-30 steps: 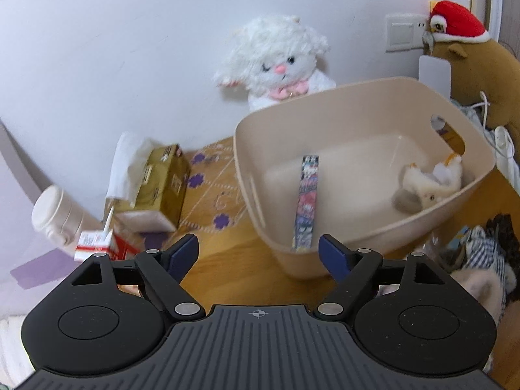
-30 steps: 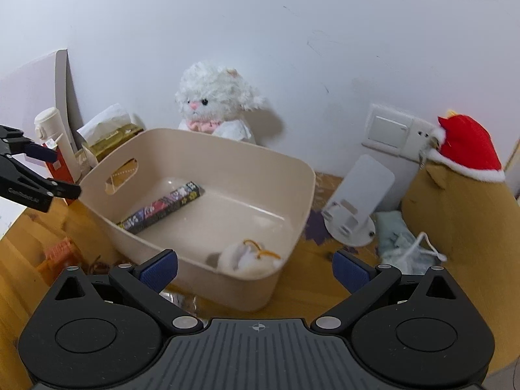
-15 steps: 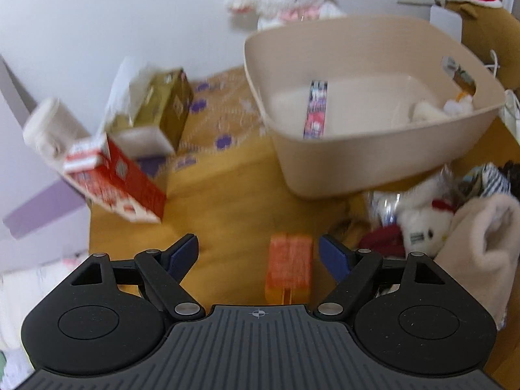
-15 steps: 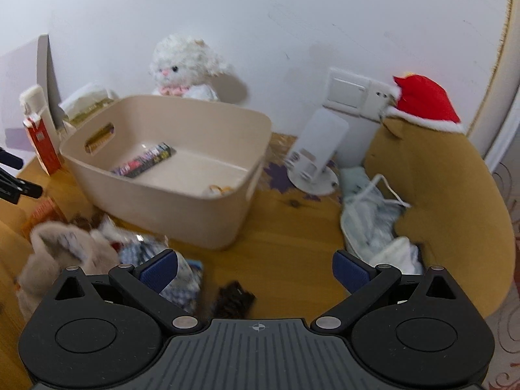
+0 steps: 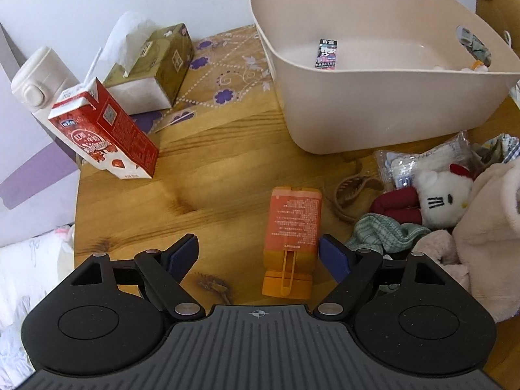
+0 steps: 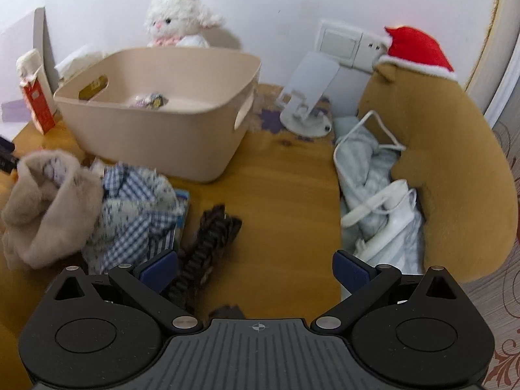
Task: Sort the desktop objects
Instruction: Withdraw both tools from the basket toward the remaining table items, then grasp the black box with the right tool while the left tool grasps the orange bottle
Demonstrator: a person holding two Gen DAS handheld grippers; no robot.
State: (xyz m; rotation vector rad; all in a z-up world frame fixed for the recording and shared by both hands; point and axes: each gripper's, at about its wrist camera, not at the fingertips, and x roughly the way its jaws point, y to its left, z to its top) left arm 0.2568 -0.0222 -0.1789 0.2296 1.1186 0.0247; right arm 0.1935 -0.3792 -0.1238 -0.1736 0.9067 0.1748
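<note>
While both claws stand wide with nothing between their fingers, the left gripper hangs low over the wooden table, and an orange bottle lies flat on the wood between its blue pads, nearer the right-hand one, cap end toward the camera. Whether that pad touches the bottle I cannot tell. To the bottle's right sits a heap of soft things: a white cat toy with a red bow, a green knit cloth and a clear plastic packet. A brown hair tie lies on the wood just beside the bottle. Farther off stands the beige tub, holding a narrow printed stick pack. On the left side a red milk carton stands next to a tissue box and a white flask.

The right gripper hovers above the same table, seen from the other side. A dark braided band lies on the wood close to its left pad. Left of that is a checked cloth and a fluffy beige pouch. The tub sits behind them, with a white plush lamb against the wall. On the right a big brown plush in a red hat leans over a pale blue cloth and a white cable. A white stand rests near the wall socket.
</note>
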